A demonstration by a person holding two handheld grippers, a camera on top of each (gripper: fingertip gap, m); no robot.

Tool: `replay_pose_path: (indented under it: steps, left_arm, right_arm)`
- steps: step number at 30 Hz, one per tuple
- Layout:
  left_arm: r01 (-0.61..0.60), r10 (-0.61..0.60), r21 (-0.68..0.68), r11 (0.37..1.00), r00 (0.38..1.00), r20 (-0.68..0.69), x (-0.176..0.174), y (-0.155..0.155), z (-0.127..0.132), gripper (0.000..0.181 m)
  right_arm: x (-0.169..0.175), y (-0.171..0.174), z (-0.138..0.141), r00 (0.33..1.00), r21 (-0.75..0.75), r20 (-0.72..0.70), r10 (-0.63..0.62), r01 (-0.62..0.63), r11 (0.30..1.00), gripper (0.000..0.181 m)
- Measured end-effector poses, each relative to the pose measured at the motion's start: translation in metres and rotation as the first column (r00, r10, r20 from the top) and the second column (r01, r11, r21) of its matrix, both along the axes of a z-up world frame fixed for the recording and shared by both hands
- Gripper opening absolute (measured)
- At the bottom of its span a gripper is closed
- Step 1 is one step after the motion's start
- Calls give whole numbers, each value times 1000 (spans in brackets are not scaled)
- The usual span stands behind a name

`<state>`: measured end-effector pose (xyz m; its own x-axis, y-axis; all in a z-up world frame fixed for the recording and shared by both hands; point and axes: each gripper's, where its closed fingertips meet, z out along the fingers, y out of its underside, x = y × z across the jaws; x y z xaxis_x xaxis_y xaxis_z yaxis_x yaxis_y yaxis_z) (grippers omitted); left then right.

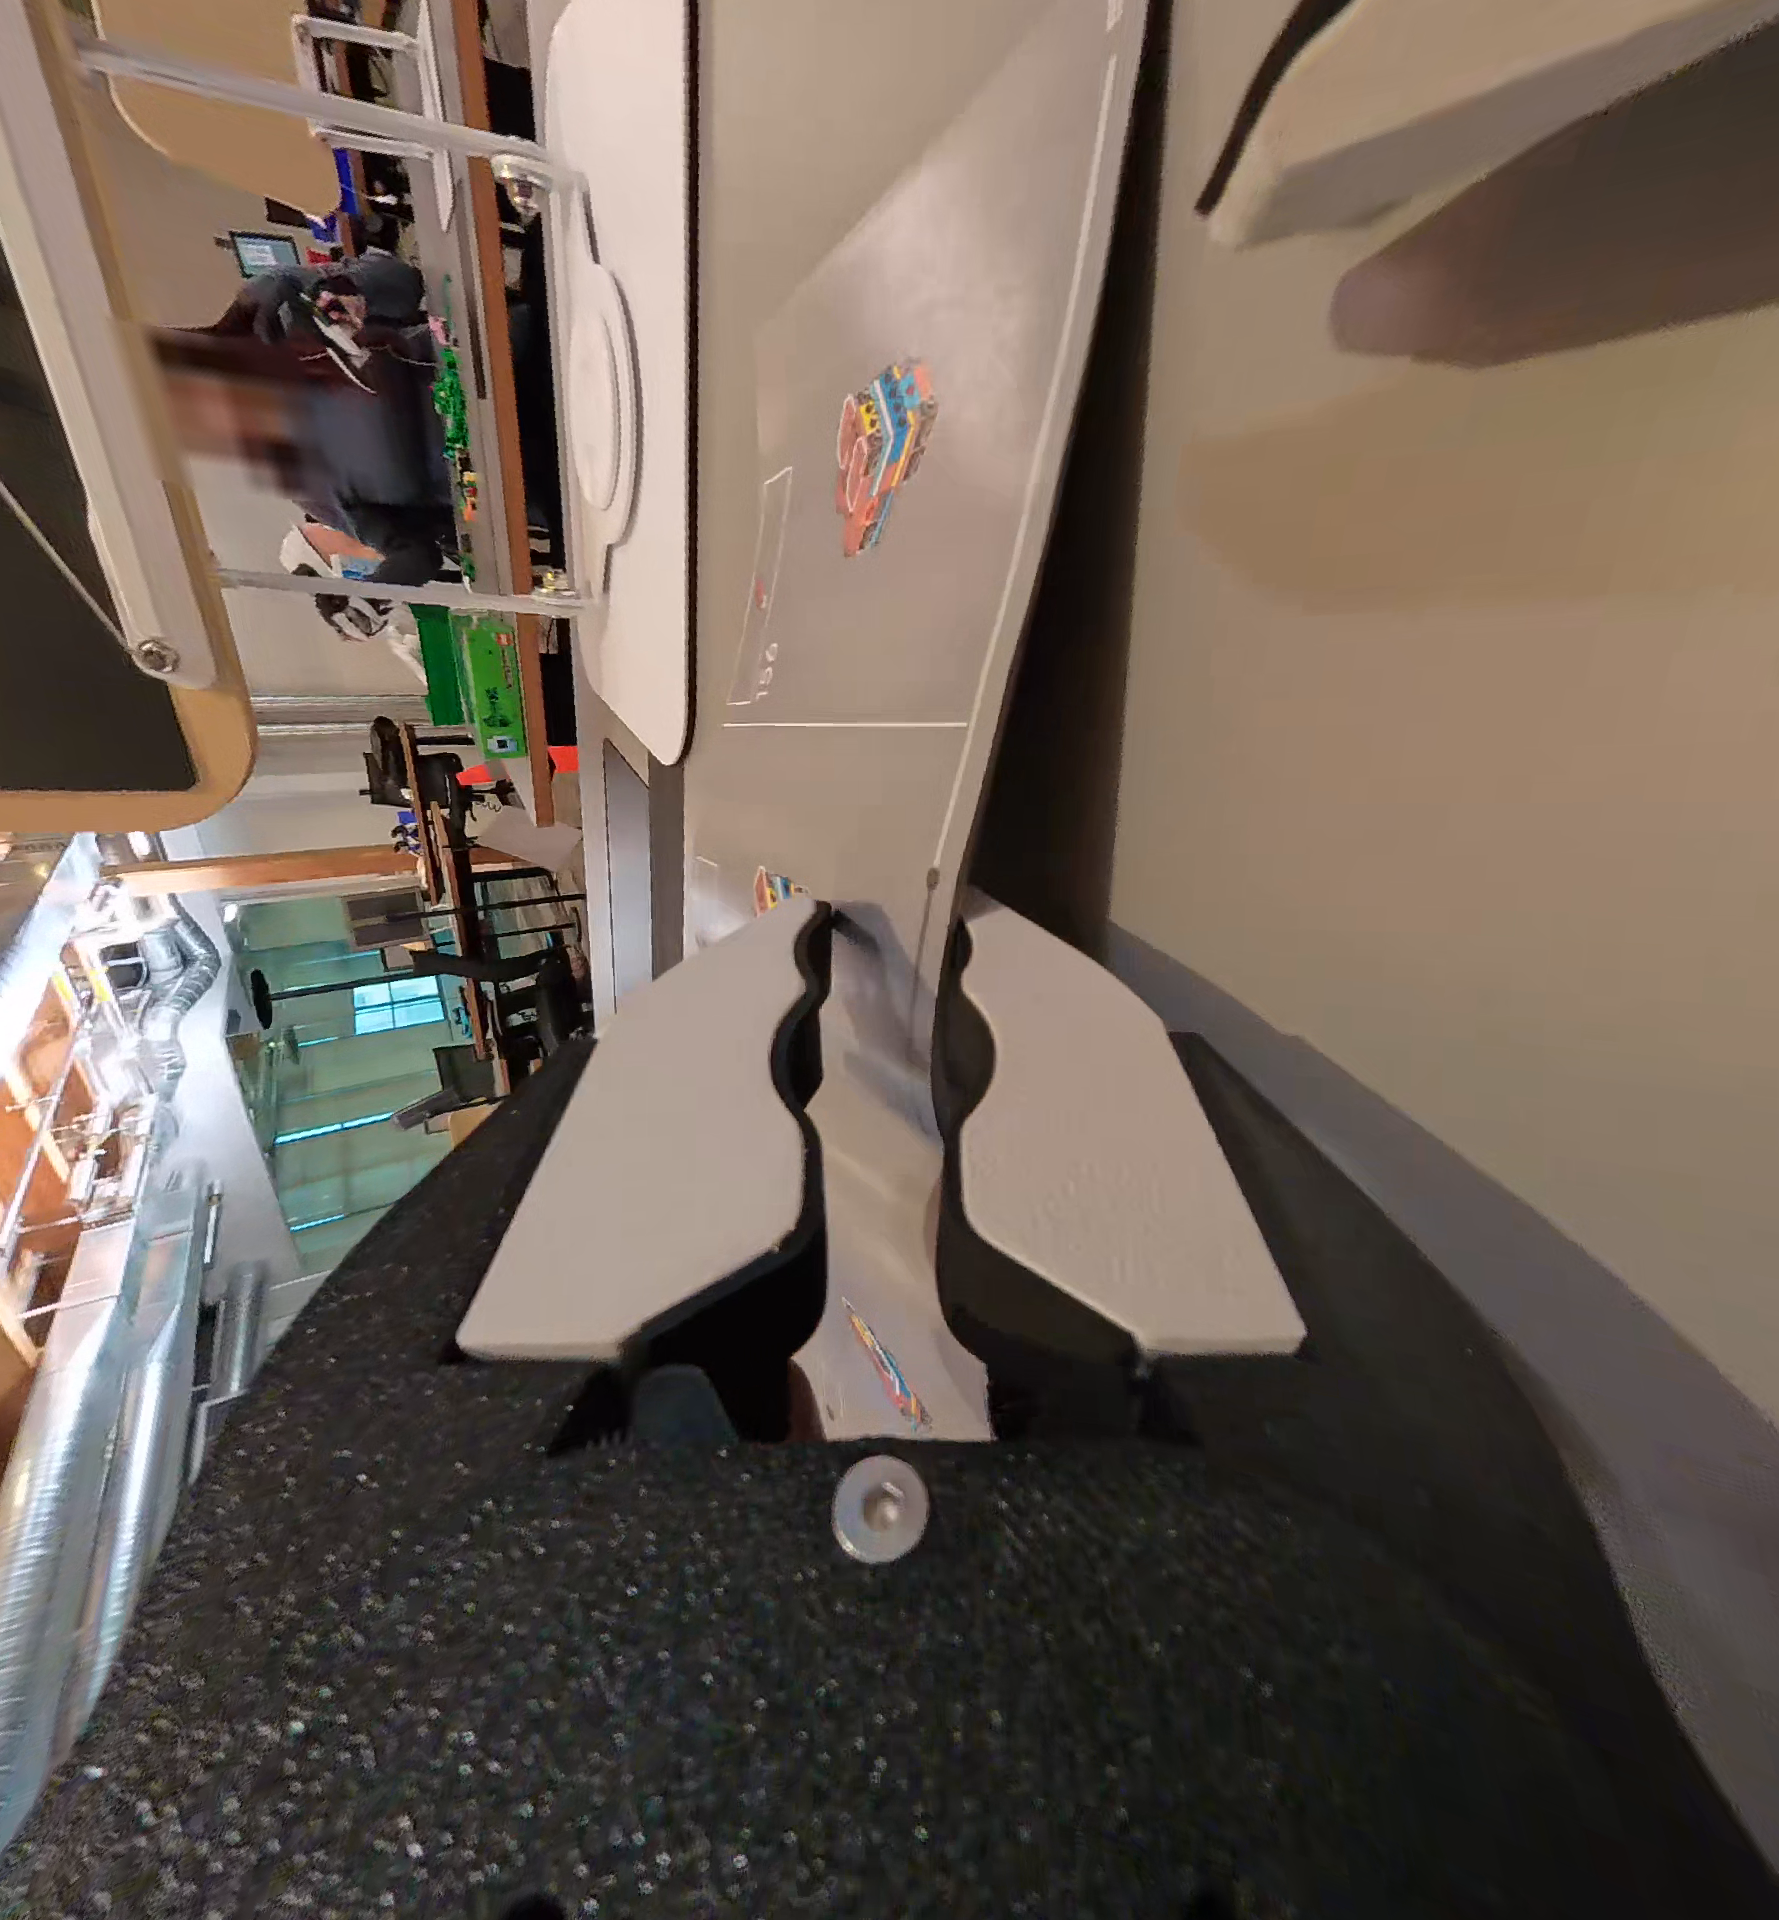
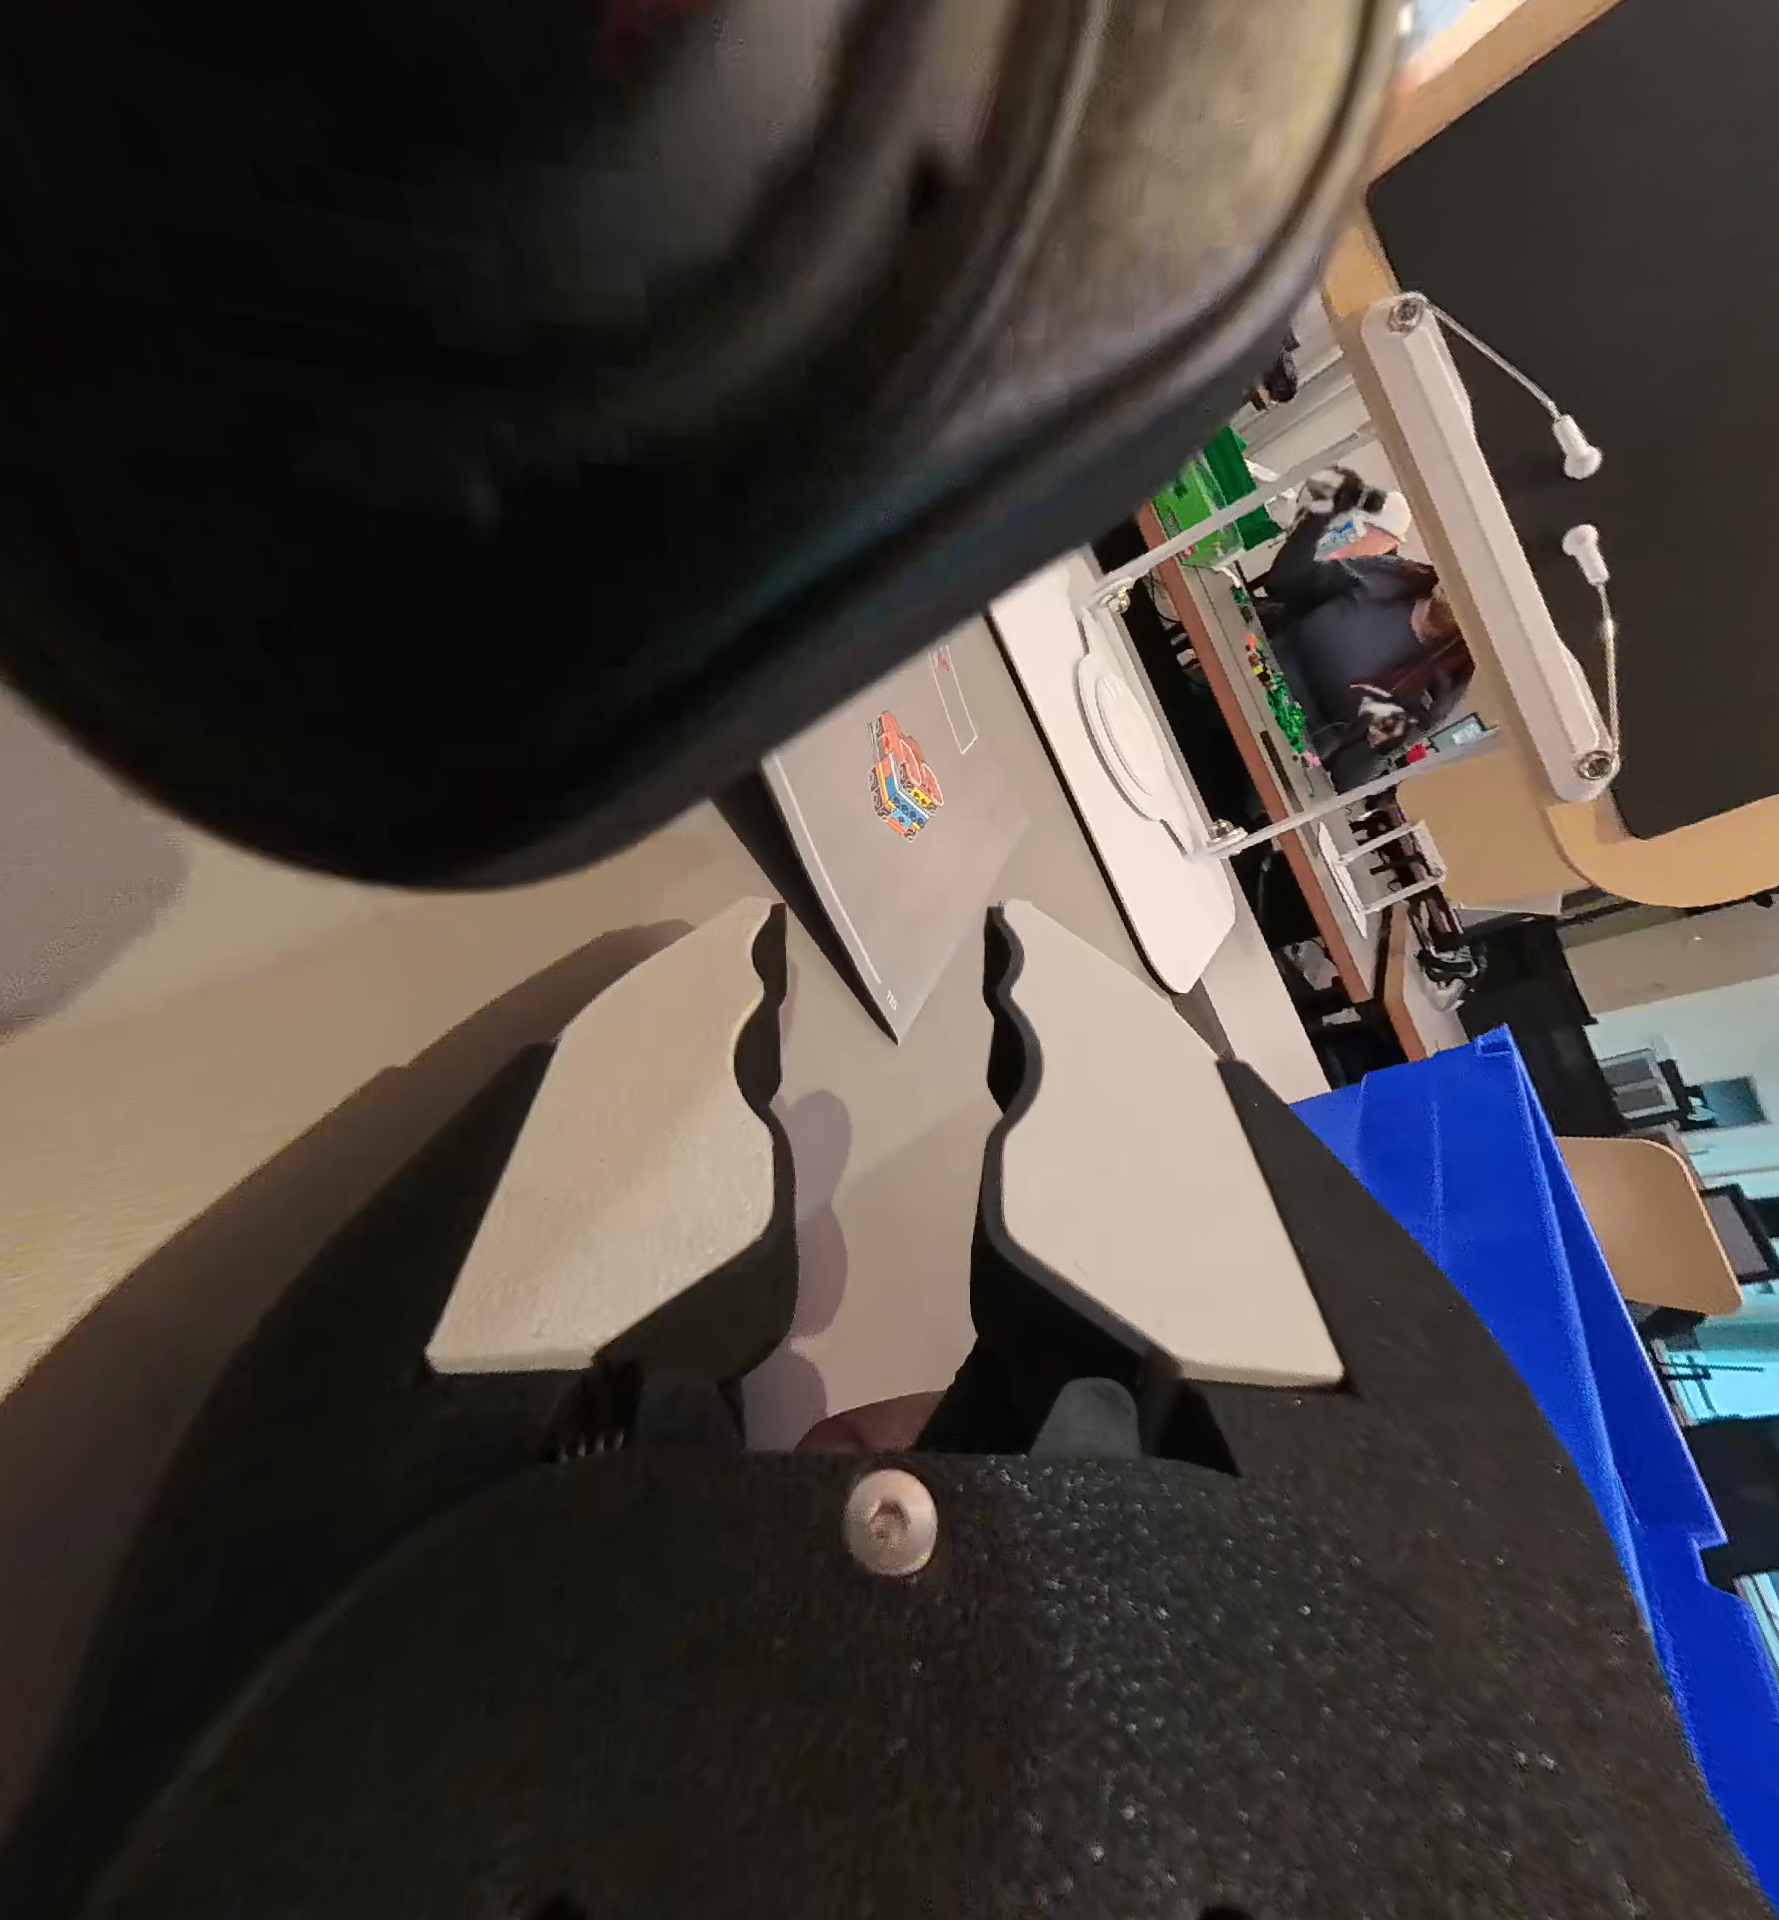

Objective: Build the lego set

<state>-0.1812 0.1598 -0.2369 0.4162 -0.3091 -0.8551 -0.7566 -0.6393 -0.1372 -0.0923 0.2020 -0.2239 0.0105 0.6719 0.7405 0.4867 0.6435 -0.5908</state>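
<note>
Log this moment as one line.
left gripper: open, empty | right gripper: open, empty | grey printed instruction booklet: open on table

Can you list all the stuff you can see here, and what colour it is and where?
instruction booklet: one, grey pages with a colourful model picture, open on the table ahead of both grippers
table: one, beige, under the booklet
white tray: one, beyond the booklet
blue bin: one, beside the right gripper
green box: one, on a far desk
person: one, dark clothes, seated at the far desk
left gripper: grey fingers, slightly apart, booklet page between them
right gripper: grey fingers, open, empty
</note>
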Motion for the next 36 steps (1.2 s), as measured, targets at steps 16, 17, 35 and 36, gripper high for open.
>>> replay_pose_path:
  steps: [16,17,35,36]
  left_arm:
    - [-220,28,307,926,851,525,-21,-4,44,14]
    - [-225,28,311,923,848,530,-22,-4,45,14]
    - [-317,57,348,882,806,589,-39,8,46,18]
    - [-315,58,346,884,807,587,-38,8,45,19]
  right_arm:
    - [-5,-28,-23,972,-380,235,12,81,921,31]
    - [-9,-28,-24,972,-406,236,13,87,910,32]
    - [-66,6,-31,961,-602,249,-122,253,757,35]
    - [-67,7,-32,959,-616,257,-123,260,744,35]
